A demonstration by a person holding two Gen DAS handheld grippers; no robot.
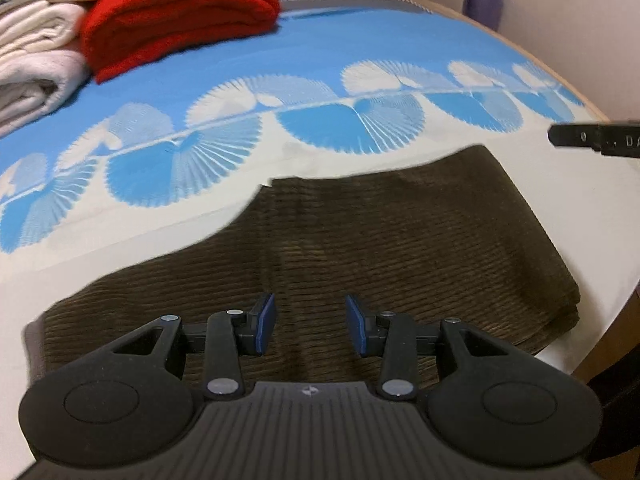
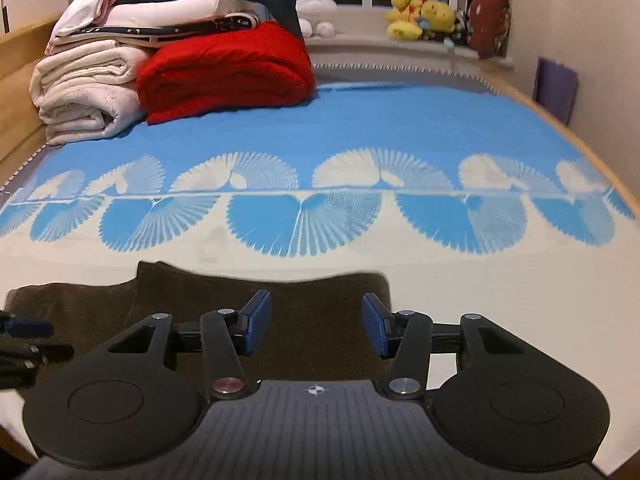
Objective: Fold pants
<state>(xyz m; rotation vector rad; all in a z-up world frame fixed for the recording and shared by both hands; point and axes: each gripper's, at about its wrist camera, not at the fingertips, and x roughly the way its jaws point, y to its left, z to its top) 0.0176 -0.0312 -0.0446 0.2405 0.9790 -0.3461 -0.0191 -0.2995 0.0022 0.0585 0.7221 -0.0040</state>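
Dark brown corduroy pants [image 1: 400,240] lie folded flat on the white part of the bed cover, near its front edge. My left gripper [image 1: 310,304] hovers over their near side, open, nothing between its blue pads. My right gripper [image 2: 316,302] is open too and empty, held above the pants' [image 2: 200,300] right end. One black finger [image 1: 592,142] of the right gripper juts in at the right edge of the left wrist view. Part of the left gripper [image 2: 24,340] shows blurred at the left edge of the right wrist view.
The bed cover [image 2: 360,120] is blue with white fan patterns. A folded red blanket [image 2: 228,68] and stacked white blankets [image 2: 84,92] sit at the back left. Plush toys [image 2: 424,20] line the window sill. The bed's wooden edge [image 1: 616,340] drops off at right.
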